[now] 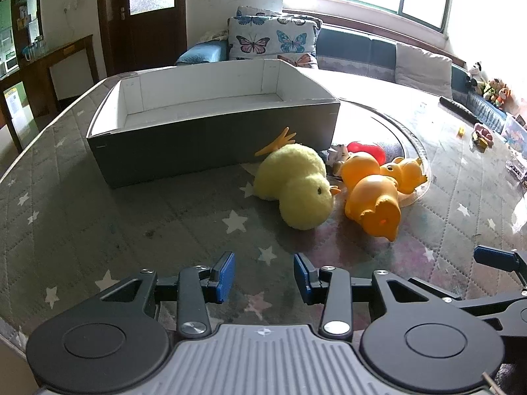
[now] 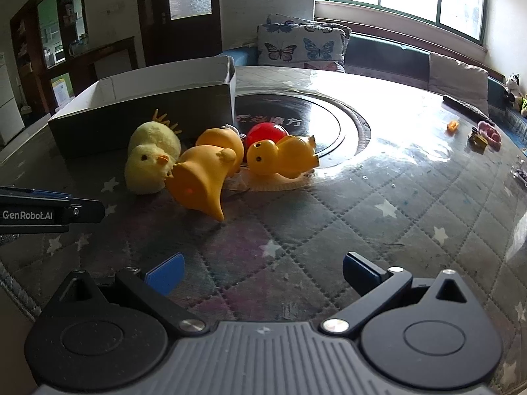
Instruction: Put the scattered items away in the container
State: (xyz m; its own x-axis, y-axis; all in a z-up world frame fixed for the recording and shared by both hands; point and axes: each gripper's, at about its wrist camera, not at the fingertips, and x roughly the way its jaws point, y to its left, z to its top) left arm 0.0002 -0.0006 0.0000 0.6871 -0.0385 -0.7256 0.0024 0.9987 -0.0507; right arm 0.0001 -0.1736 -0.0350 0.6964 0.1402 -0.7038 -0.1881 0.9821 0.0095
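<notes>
A grey cardboard box [image 1: 210, 144] [image 2: 145, 105] with a white inside stands open on the quilted table. Beside it lies a yellow plush chick [image 1: 296, 186] [image 2: 150, 163] on its side. Next to the chick lie a big orange rubber duck [image 1: 374, 202] [image 2: 201, 181], a smaller orange duck [image 1: 405, 172] [image 2: 280, 156] and a red ball [image 1: 367, 149] [image 2: 265, 133]. My left gripper [image 1: 264, 276] hovers short of the chick, open, nothing between its blue pads. My right gripper [image 2: 260, 271] hangs wide open and empty, nearer than the ducks.
A round glass turntable [image 2: 332, 121] fills the table's middle. Small toys [image 2: 484, 135], an orange brick [image 2: 453, 126] and a black remote [image 2: 464, 107] lie at the far right. A sofa with butterfly cushions [image 1: 273, 38] stands behind the table. The left gripper's side [image 2: 49, 209] shows at the right wrist view's left edge.
</notes>
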